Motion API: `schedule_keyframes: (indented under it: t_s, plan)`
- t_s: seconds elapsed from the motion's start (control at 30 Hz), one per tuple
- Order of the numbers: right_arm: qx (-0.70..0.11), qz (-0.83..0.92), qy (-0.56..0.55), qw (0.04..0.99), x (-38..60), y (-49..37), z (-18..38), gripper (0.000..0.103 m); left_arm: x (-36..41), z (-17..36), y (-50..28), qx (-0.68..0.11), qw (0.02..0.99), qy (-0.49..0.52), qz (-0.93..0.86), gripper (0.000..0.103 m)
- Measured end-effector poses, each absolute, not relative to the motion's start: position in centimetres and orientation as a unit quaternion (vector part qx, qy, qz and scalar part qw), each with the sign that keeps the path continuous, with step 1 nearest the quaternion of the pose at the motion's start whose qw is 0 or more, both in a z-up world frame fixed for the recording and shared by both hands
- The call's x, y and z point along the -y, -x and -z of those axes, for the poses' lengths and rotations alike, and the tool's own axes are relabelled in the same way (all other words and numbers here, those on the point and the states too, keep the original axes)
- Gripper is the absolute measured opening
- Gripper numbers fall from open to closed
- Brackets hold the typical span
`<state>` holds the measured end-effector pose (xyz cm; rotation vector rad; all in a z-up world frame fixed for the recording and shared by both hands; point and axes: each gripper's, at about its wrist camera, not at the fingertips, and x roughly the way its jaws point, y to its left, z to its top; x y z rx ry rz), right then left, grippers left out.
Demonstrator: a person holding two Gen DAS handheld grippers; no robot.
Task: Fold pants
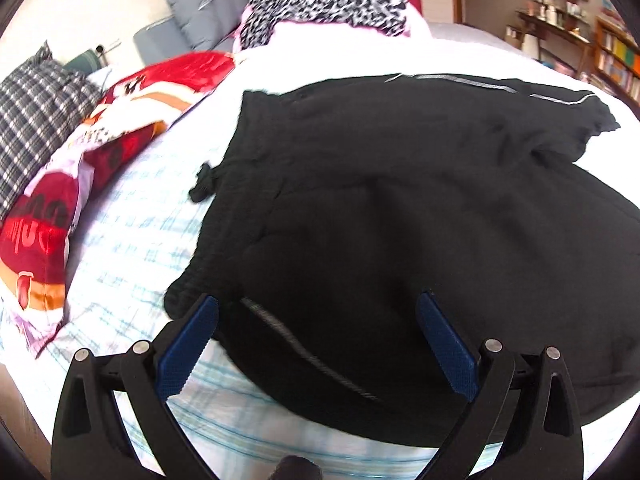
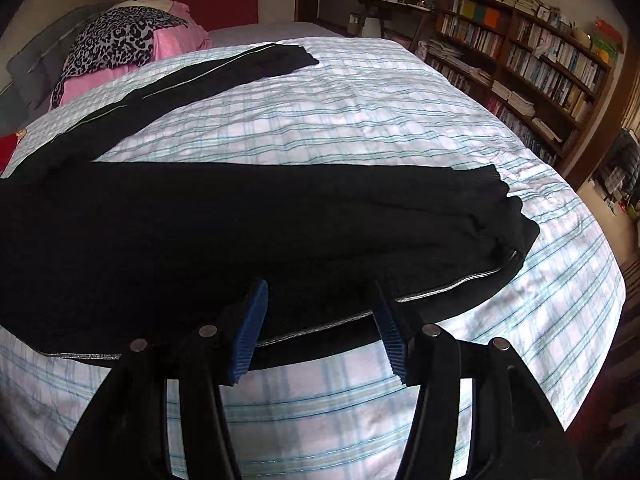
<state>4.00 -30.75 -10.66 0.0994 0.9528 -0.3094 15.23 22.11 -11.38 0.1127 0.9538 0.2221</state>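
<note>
Black pants (image 2: 248, 216) spread on the bed (image 2: 360, 112), over a white cover with thin blue-green checks, one leg reaching far toward the pillows, the other lying across near the front edge with a grey reflective stripe along its seam. Left hand-held gripper (image 1: 316, 336) spread wide above the waistband part, nothing between the blue pads (image 1: 188, 352) – no cloth pinched. Right hand-held gripper (image 2: 320, 328) also parted, about half way, hovering over the striped edge of the near leg, pads not pressing on fabric.

For a good fold: better to take each grip at a seam edge, not in the loose middle, then lift both ends together and lay one leg exactly on the other – stripes aligned, cuffs matched. Worth smoothing the bunched cuff at the right first, since such a wrinkle would probably stay inside the fold.

On writing: some large dark letters on the red cushion (image 1: 44, 220), too distorted to read; book spines on the shelves (image 2: 532, 56) too small
</note>
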Motion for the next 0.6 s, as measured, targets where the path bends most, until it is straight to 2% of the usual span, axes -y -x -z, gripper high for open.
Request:
schedule_keyframes:
  t_s: [0.07,0.17,0.4,0.6]
  plan:
    - [-0.471,0.148,-0.037,0.869,30.0,-4.1,12.1,0.055,-22.9,12.1,-14.8,-0.462,0.878,-0.063,-0.112,0.098]
    - [-0.472,0.152,-0.033,0.868,30.4,-3.4,13.3,0.065,-23.9,13.1,-14.5,-0.461,0.879,-0.067,-0.106,0.098]
    - [-0.487,0.154,-0.055,0.858,30.8,-3.6,12.9,0.065,-24.7,13.0,-14.5,-0.467,0.877,-0.057,-0.101,0.098]
    - [-0.451,0.133,-0.054,0.881,29.2,-4.9,9.4,0.065,-24.8,9.7,-15.7,-0.442,0.891,-0.042,-0.098,0.098]
